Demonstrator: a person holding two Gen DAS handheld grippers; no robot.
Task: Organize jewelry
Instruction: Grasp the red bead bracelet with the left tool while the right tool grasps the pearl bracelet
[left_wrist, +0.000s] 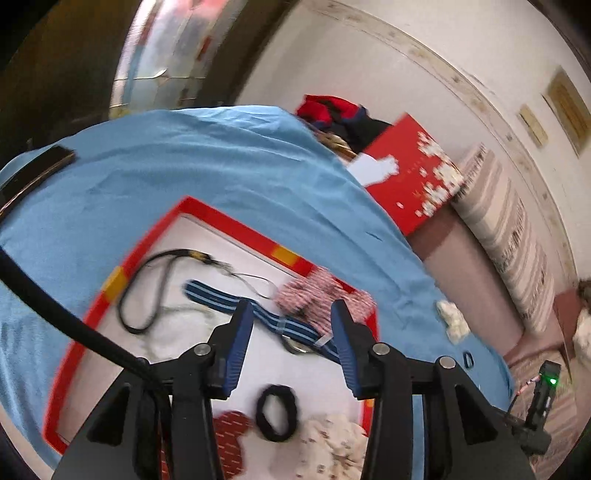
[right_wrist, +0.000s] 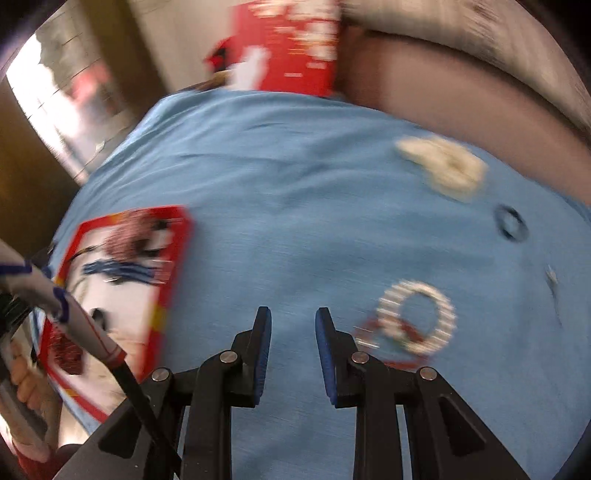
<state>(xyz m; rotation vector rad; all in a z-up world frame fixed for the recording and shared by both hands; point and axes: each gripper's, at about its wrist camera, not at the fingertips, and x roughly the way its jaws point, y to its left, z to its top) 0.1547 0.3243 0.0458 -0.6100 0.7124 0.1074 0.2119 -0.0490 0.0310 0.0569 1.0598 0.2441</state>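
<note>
Blue cloth (right_wrist: 295, 192) covers the table. On it the red tray (left_wrist: 229, 218) holds jewelry. Left gripper (left_wrist: 291, 317) hangs spread above the tray, holding nothing. Right gripper (right_wrist: 291, 325), spread too, is beside the white bracelet (right_wrist: 417, 317).

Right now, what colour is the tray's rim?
Red with yellow patches on the tray's rim, clearest in the left wrist view.

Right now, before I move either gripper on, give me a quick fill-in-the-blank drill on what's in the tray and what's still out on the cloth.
1. The tray has a rim coloured ____.
2. The black hair tie lies ____ the tray.
3. The white beaded bracelet lies on the ____ cloth, outside the tray.
4. Between the fingers of the right gripper there is ____.

Missing words: red; inside; blue; nothing
</note>
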